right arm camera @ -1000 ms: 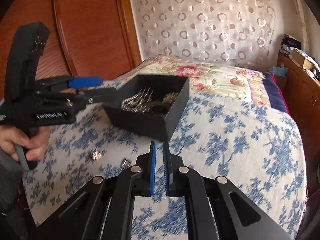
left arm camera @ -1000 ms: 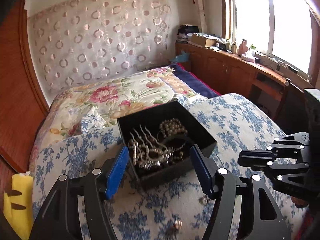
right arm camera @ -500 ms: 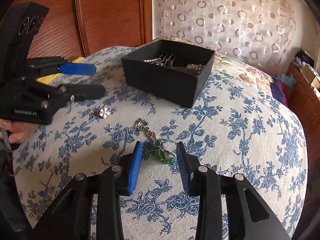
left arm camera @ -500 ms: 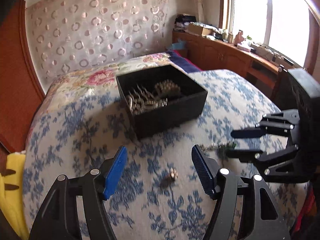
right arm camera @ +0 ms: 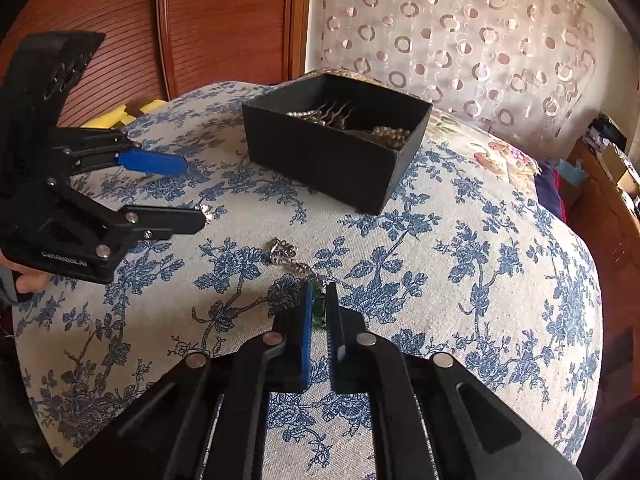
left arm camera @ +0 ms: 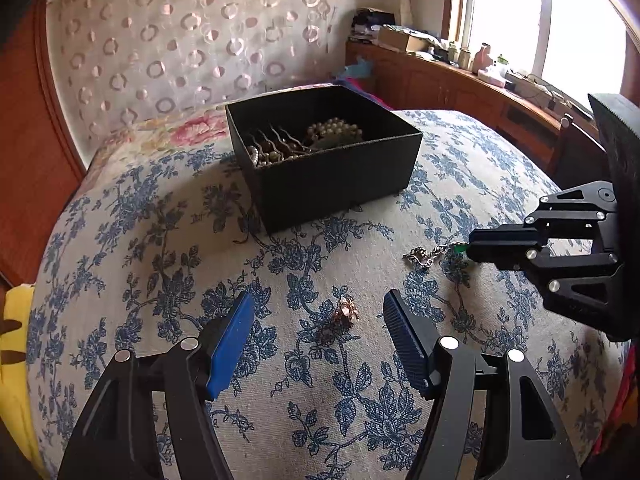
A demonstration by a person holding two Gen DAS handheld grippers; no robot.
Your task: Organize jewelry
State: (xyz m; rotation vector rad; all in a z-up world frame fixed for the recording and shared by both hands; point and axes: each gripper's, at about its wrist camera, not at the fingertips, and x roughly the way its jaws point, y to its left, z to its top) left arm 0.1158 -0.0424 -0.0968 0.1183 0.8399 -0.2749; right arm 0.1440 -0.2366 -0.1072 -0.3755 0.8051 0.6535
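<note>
A black jewelry box (left arm camera: 324, 160) sits on the blue-flowered bedspread and holds pearl strands and a metal hair comb; it also shows in the right wrist view (right arm camera: 336, 140). My left gripper (left arm camera: 318, 334) is open, low over a small rose-gold brooch (left arm camera: 345, 312) that lies between its fingers; the brooch also shows in the right wrist view (right arm camera: 207, 211). My right gripper (right arm camera: 318, 300) is shut on the green-beaded end of a silver chain piece (right arm camera: 290, 258). The chain (left arm camera: 426, 255) trails on the bedspread from the right gripper (left arm camera: 472, 246) in the left wrist view.
A wooden headboard (right arm camera: 224, 20) and a patterned curtain (left arm camera: 180, 48) stand behind the bed. A floral quilt (left arm camera: 168, 132) lies past the box. A yellow cushion (left arm camera: 16, 344) is at the left edge. A wooden counter (left arm camera: 480, 88) with clutter runs under the window.
My right gripper has closed on the green end of the chain. My left gripper has come down nearer the brooch, staying open. The box has not moved.
</note>
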